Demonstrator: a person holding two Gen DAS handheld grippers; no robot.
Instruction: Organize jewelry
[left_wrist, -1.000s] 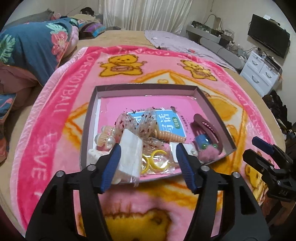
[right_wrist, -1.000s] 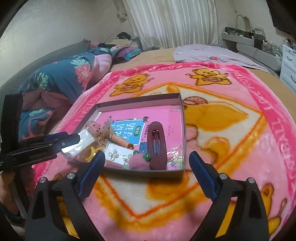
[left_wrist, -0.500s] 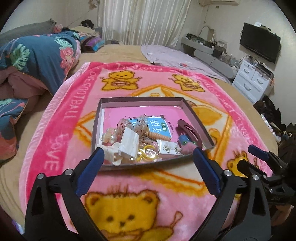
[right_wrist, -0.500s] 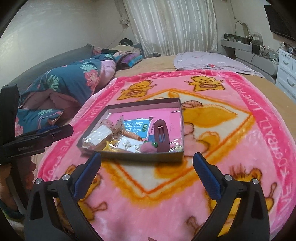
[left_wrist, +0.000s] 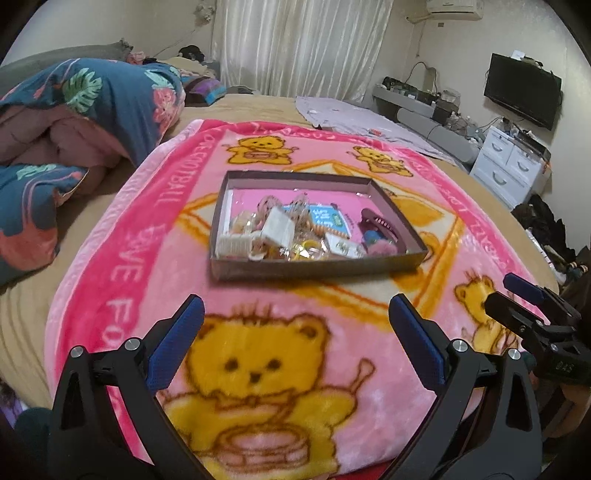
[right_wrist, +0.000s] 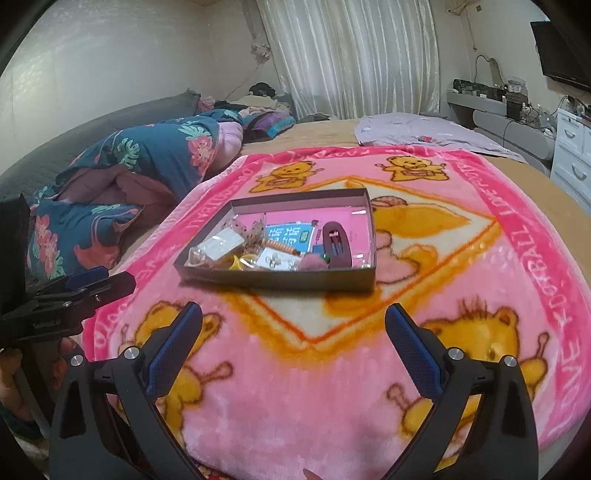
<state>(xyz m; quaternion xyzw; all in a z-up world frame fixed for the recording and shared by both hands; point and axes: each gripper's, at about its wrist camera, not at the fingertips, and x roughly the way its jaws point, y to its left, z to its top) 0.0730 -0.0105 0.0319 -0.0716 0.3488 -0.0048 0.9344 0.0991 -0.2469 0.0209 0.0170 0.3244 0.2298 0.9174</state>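
item: shallow box (left_wrist: 314, 264) of jewelry and hair pieces, mid pink blanket (left_wrist: 258, 332), well ahead of both tools.
left gripper (left_wrist: 295, 343): fingers spread wide, empty.
right gripper (right_wrist: 293, 343): same, empty.
risk: loose pieces overlap (clear packets look slippery); a pinch may drag neighbours or tip the light box on soft bedding.
writing: blanket border "football", "love"; blue card's print unreadable.

Bed (left_wrist: 258, 107): pink blanket (left_wrist: 122, 258), quilt (left_wrist: 92, 107), lilac sheet (left_wrist: 354, 114).
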